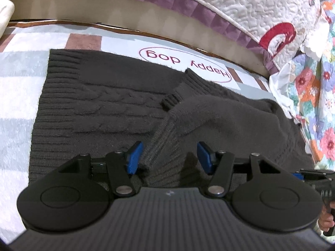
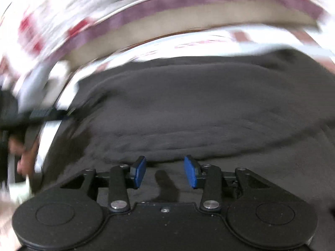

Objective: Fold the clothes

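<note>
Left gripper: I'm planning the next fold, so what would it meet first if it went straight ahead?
Probably the sweater: its folded sleeve lies right between the open left gripper fingers. Depth is unclear.

Blanket [image 1: 18,79] left of the sweater [image 1: 94,104] lies bare, passable. Quilted bed edge [image 1: 209,21] blocks the far side; floral fabric [image 1: 314,104] crowds the right edge.

Sweater [image 1: 100,108] lies flat on the blanket [image 1: 18,87], sleeve [image 1: 188,87] folded across it; quilt [image 1: 240,10] hangs behind the blanket's far edge.
</note>
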Available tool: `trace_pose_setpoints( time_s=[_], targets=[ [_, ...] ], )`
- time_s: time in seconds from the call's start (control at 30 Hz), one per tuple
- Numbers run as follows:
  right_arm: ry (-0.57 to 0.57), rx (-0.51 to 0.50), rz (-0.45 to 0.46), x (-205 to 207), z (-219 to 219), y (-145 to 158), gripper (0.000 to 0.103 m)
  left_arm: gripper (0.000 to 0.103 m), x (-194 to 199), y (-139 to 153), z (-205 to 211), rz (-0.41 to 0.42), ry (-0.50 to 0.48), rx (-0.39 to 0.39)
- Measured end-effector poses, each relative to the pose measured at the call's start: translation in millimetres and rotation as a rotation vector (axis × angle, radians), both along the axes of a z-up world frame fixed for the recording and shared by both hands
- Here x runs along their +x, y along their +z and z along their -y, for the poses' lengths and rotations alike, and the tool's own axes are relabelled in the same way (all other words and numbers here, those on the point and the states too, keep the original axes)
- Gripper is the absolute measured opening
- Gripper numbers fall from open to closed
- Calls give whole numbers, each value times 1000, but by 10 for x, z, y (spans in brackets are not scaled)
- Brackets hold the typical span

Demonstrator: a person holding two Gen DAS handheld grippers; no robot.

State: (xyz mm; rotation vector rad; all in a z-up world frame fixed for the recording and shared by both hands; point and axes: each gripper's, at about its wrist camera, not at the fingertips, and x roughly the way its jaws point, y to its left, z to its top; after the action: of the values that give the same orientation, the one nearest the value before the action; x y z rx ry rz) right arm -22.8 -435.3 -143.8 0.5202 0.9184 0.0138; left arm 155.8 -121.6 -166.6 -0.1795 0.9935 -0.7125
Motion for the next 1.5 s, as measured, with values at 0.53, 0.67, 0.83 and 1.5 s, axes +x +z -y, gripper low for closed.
trace_pose_setpoints(
  time_s=[0.53, 0.67, 0.83, 1.5],
  targets=[
    [-198, 155, 134, 96, 4, -281, 41, 11, -92, 149, -25, 47, -36, -53],
    [-169, 123, 233, -117, 84, 67, 11, 11, -81, 243, -285, -151, 30, -289],
    [-39, -20, 181, -364, 53, 443, 11, 11, -181, 172, -366, -231, 14, -264],
    [-308, -198, 57, -589, 1077, 364, 57, 40, -574, 602, -39, 95, -169, -118]
  ],
)
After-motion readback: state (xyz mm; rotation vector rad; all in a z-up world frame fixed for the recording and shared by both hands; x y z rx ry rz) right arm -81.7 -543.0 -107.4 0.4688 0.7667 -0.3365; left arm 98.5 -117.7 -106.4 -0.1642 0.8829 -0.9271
